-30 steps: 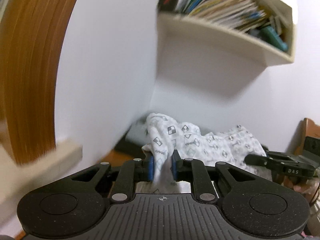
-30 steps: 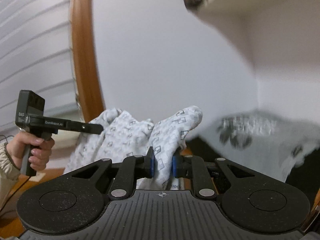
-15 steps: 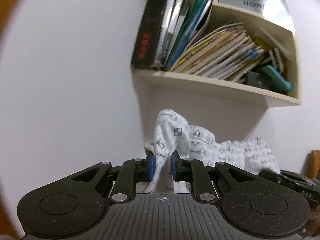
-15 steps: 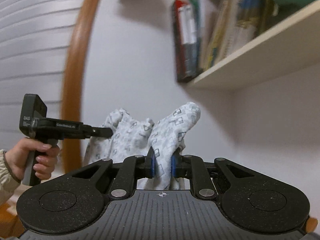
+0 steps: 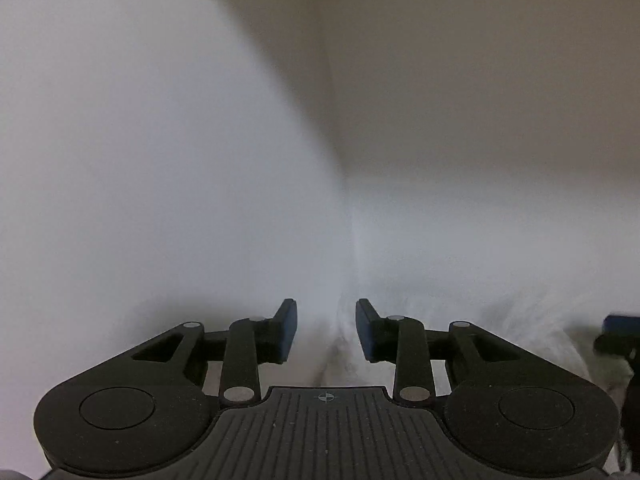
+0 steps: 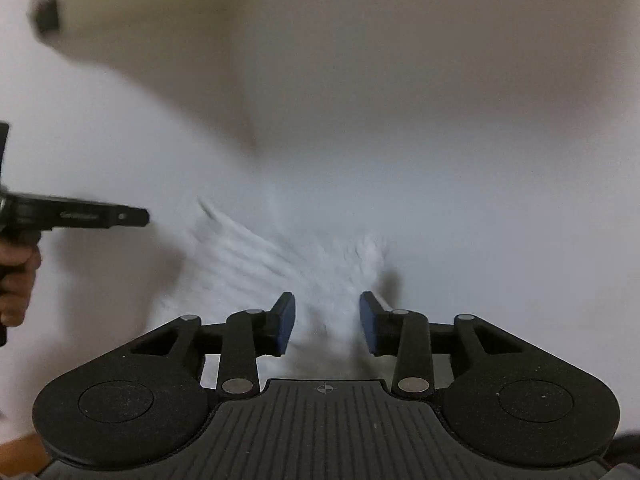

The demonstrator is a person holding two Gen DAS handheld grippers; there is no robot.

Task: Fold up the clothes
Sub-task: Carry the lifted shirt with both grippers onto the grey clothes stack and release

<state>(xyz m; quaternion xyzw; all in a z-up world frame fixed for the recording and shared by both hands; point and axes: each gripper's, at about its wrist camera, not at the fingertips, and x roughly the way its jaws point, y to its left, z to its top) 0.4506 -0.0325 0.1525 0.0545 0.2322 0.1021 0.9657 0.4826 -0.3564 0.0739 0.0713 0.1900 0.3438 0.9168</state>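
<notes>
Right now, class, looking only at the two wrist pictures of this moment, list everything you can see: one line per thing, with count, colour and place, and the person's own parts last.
cloth: one, white, motion-blurred, loose between and ahead of each gripper's open fingers; pattern too blurred to read.
wall: pale white to cream, fills the background of both views.
dark object: one, blurred, top left of the right wrist view; cannot tell what it is.
wood patch: one, brown, bottom left corner of the right wrist view.
left gripper: one, black with blue pads, open; also seen from the side at the left of the right wrist view.
right gripper: one, black with blue pads, open.
left hand: one, on the left gripper's handle.
</notes>
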